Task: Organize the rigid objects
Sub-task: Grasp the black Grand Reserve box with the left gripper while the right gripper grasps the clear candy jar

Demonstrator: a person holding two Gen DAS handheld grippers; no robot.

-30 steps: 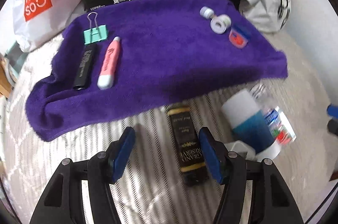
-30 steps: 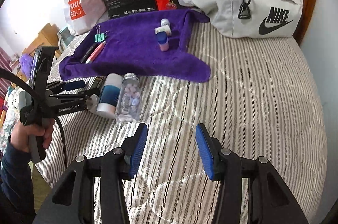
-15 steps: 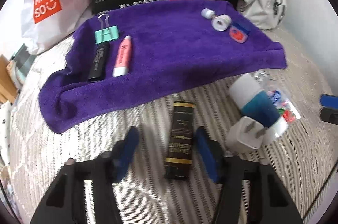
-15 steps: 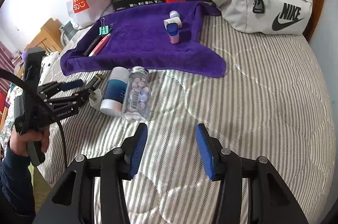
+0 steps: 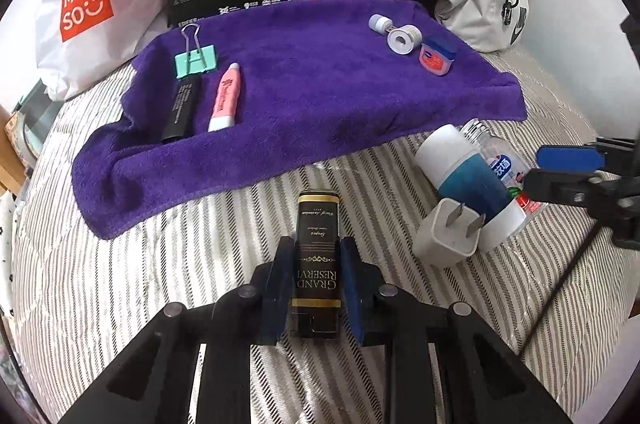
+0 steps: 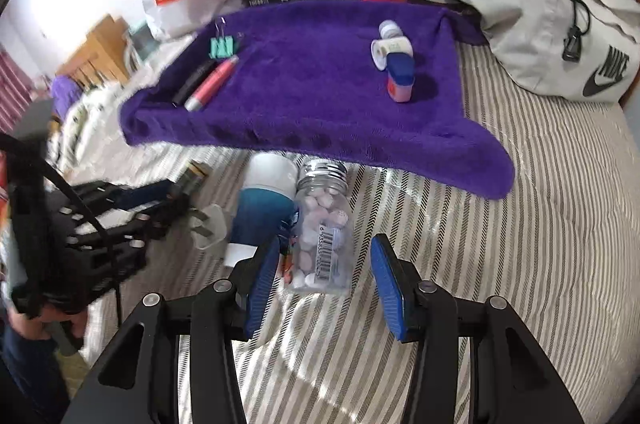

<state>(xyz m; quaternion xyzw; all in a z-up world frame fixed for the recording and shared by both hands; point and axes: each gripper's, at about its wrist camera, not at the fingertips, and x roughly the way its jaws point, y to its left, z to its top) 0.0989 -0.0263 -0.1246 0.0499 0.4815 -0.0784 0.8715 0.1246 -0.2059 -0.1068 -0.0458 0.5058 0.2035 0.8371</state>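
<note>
Jaws of left gripper (image 5: pixel 316 276) clamp black box (image 5: pixel 318 244) (striped bedding beneath).

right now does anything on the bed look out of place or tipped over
Yes: the pill bottle, blue bottle and white charger lie tipped in a huddle on the striped bedding, off the purple towel where smaller items sit.

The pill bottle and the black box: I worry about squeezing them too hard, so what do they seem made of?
The pill bottle looks like clear, glossy plastic, since the pills show through its wall; its ribbed cap looks silvery, metal or plastic. The black box looks like printed card with gold lettering and sharp flat edges, though a tin cannot be ruled out.
</note>
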